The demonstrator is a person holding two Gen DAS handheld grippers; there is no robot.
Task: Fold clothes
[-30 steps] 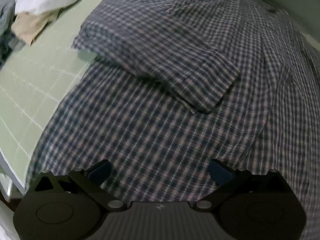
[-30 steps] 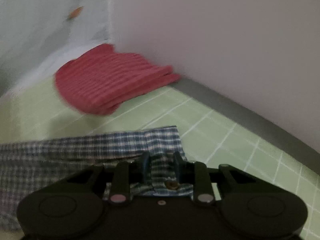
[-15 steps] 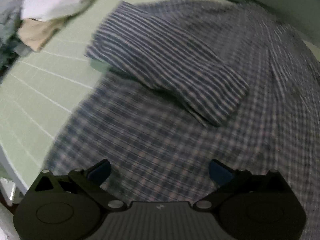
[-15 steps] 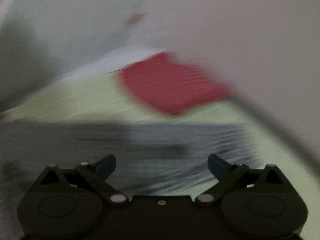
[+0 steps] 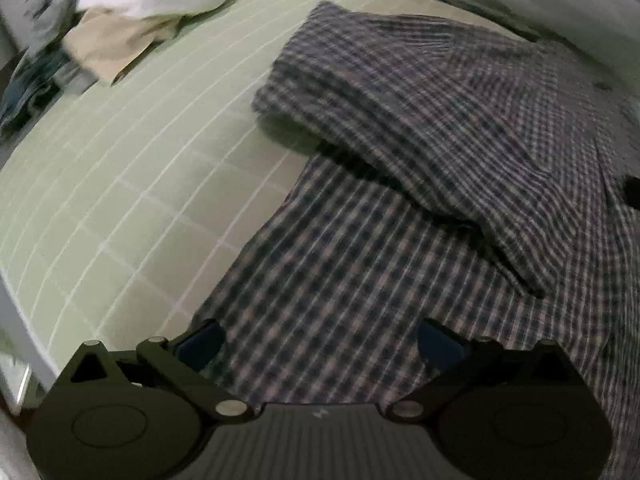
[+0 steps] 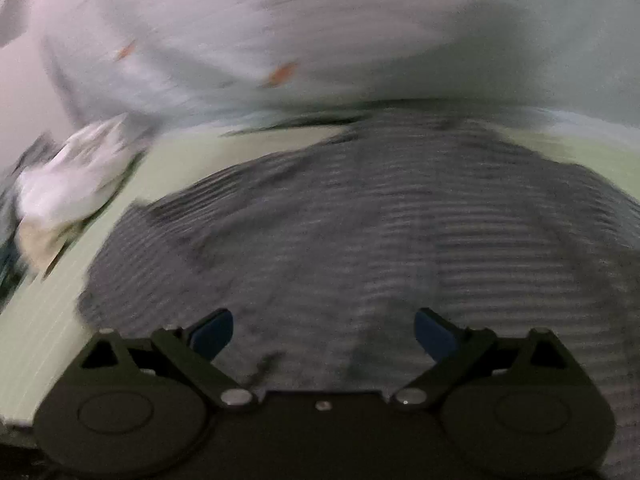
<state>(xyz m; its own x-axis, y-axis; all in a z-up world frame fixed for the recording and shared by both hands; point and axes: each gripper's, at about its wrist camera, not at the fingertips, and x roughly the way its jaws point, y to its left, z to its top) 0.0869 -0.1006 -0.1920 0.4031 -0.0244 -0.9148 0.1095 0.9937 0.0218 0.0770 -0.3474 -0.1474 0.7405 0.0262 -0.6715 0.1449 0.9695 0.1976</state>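
Plaid shirt (image 5: pixel 400 208) flat on green mat (image 5: pixel 120 184), below both spread jaws

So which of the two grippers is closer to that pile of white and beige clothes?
Probably left, though neither is close. The left gripper hovers over the plaid shirt's edge nearest the pile; the right gripper sits over the shirt's middle.

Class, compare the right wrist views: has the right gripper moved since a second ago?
Yes. The right gripper, jaws just opened and empty, has swung away from the wall corner with the red folded cloth, and now faces the plaid shirt and the clothes pile.
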